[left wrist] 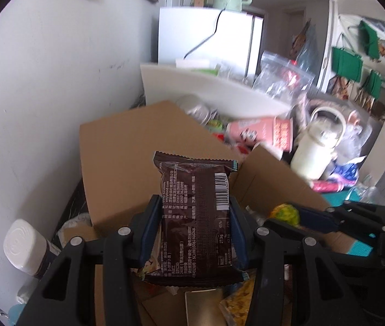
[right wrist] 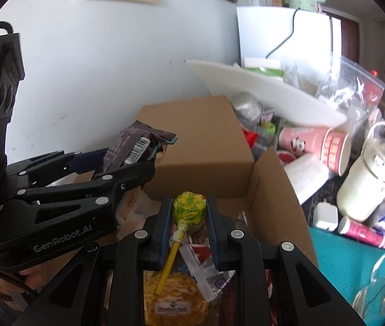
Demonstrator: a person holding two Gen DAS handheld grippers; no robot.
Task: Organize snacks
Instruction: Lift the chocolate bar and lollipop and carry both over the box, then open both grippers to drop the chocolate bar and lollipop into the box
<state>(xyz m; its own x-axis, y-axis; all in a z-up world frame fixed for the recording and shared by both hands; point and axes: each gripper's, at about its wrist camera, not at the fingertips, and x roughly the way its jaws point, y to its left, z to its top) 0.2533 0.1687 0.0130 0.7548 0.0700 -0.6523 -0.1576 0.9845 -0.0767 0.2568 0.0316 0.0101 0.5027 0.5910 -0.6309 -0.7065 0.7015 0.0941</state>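
My left gripper (left wrist: 194, 203) is shut on a dark brown snack packet (left wrist: 196, 217), which it holds upright with the barcode side facing the camera. It hangs over an open cardboard box (left wrist: 127, 157). In the right wrist view the same packet (right wrist: 138, 146) sticks out of the left gripper (right wrist: 130, 160) at the left. My right gripper (right wrist: 189, 202) is shut on the yellow wrapped head of a lollipop (right wrist: 189, 210), whose yellow stick (right wrist: 168, 266) points back toward the camera. It is also over the box (right wrist: 274, 198). A yellow snack bag (right wrist: 173, 298) and other packets lie inside the box.
The box stands against a white wall. A white bottle (left wrist: 26, 250) lies to its left. To the right are a pink cup (right wrist: 314, 144), a cream jug with a handle (right wrist: 366, 182), a tilted white board (right wrist: 260, 87), plastic bags and a teal mat (right wrist: 342, 260).
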